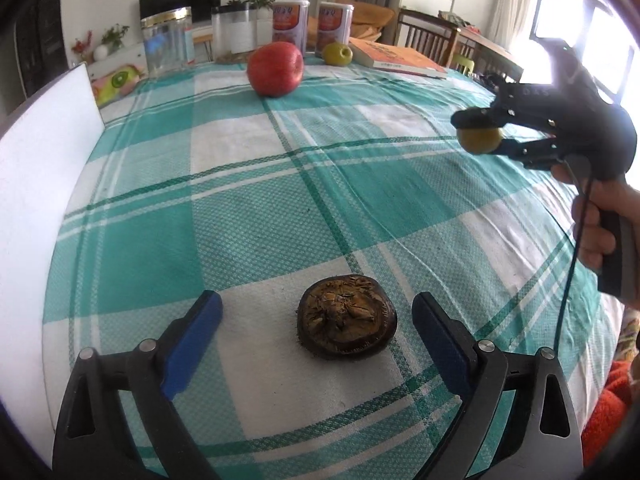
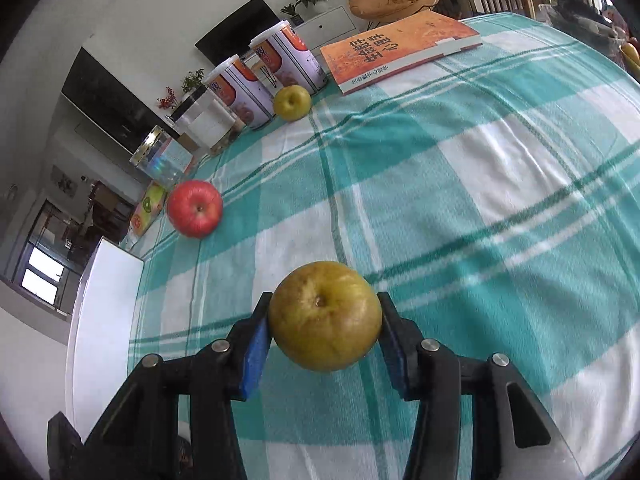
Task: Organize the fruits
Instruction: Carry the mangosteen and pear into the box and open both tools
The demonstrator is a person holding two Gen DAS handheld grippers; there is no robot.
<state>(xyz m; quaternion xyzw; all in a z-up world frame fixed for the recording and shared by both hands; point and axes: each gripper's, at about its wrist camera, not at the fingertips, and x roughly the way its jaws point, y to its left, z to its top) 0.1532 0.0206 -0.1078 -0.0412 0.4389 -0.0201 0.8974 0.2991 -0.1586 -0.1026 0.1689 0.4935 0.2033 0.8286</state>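
Two tongs work above the checked surface (image 1: 360,168): left tongs (image 1: 316,312) hang low, spread around a dark shrivelled fruit (image 1: 346,322); right tongs (image 2: 324,318), raised, clamp one yellow-green fruit (image 2: 325,316). One red apple (image 1: 275,69) and another yellow-green fruit (image 1: 337,54) sit beyond.

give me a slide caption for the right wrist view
Right gripper holds a yellow-green fruit above the checked tablecloth, with a red apple beyond.
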